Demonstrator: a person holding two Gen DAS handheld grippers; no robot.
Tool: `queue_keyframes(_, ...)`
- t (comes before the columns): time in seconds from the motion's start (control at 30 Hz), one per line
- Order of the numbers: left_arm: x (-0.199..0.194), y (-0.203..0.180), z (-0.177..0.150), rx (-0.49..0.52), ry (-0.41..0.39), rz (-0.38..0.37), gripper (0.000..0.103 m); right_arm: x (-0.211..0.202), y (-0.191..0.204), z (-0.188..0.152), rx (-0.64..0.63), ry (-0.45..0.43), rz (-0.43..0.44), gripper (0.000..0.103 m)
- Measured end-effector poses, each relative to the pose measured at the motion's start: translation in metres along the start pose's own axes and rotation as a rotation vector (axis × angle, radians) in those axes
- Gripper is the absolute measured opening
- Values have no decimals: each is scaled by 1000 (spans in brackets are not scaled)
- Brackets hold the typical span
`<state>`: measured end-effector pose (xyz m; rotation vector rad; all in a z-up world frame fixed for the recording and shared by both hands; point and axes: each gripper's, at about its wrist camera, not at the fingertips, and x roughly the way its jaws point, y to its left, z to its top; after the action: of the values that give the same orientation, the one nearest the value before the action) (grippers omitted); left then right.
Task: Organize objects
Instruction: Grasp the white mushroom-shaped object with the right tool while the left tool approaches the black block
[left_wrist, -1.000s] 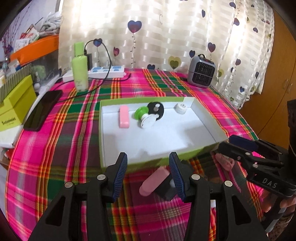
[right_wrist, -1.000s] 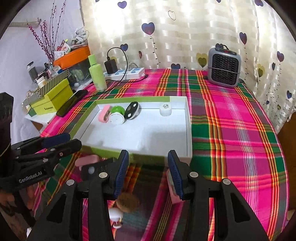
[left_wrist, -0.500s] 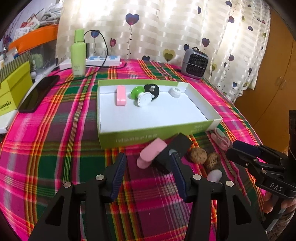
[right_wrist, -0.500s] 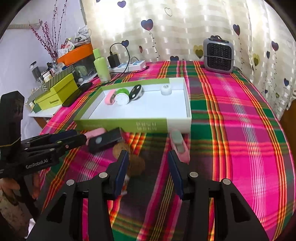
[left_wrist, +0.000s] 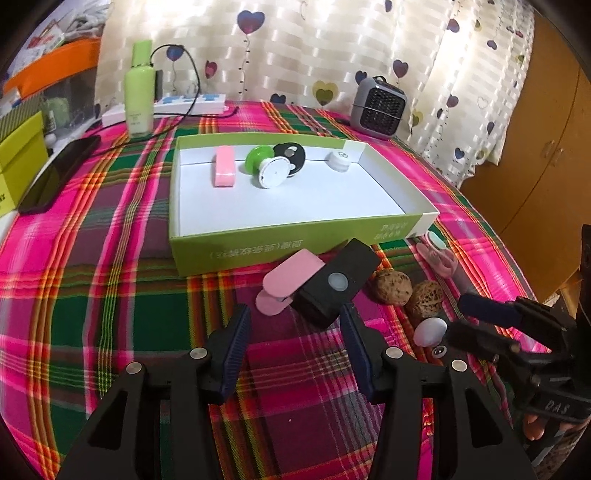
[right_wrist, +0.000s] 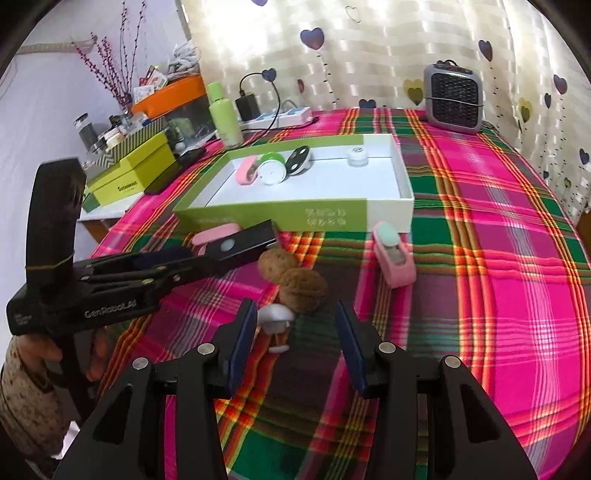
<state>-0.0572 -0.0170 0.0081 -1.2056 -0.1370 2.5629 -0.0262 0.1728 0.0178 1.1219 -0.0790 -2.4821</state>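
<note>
A green box (left_wrist: 295, 242) with a white floor holds a pink eraser (left_wrist: 225, 168), a green-and-white round piece (left_wrist: 271, 173), a black disc (left_wrist: 293, 157) and a small white jar (left_wrist: 340, 160). In front of it on the cloth lie a pink clip (left_wrist: 288, 280), a black box (left_wrist: 334, 286) with a white button, two walnuts (left_wrist: 393, 288), a small white knob (left_wrist: 430, 332) and a pink punch (right_wrist: 393, 256). My left gripper (left_wrist: 295, 325) is open, and the black box's near corner sits just at its fingertips. My right gripper (right_wrist: 295, 325) is open just behind the white knob (right_wrist: 275, 317) and the nearer walnut (right_wrist: 303, 290).
At the back stand a grey heater (left_wrist: 378, 107), a green bottle (left_wrist: 139, 90) and a power strip (left_wrist: 192, 105). A black phone (left_wrist: 59, 173) and yellow-green boxes (right_wrist: 129, 177) lie at the left. A person's hand (right_wrist: 33, 350) holds the left gripper. The plaid cloth drops off at the right.
Both grippers have drawn back from over the box's front wall and sunk toward the cloth. The loose things in front of the box now lie ahead of the fingertips. The left jaws stand slightly wider.
</note>
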Motion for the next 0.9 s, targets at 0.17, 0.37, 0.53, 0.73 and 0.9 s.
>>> queue_keyframes(0.17, 3, -5, 0, 13, 6, -22, 49, 3, 3, -4, 4, 15, 18, 45)
queue_keyframes(0.37, 6, -7, 1, 18, 11, -57, 49, 12, 9, -5, -16, 47, 5, 45)
queue_keyframes(0.53, 8, -11, 3, 31, 6, -82, 49, 17, 14, -5, -40, 65, -5, 45)
queue_keyframes(0.73, 10, -20, 6, 57, 8, -92, 49, 19, 15, -3, -54, 70, -24, 45)
queue_keyframes(0.9, 8, -27, 3, 72, 15, -115, 49, 18, 12, -3, -52, 70, -37, 35)
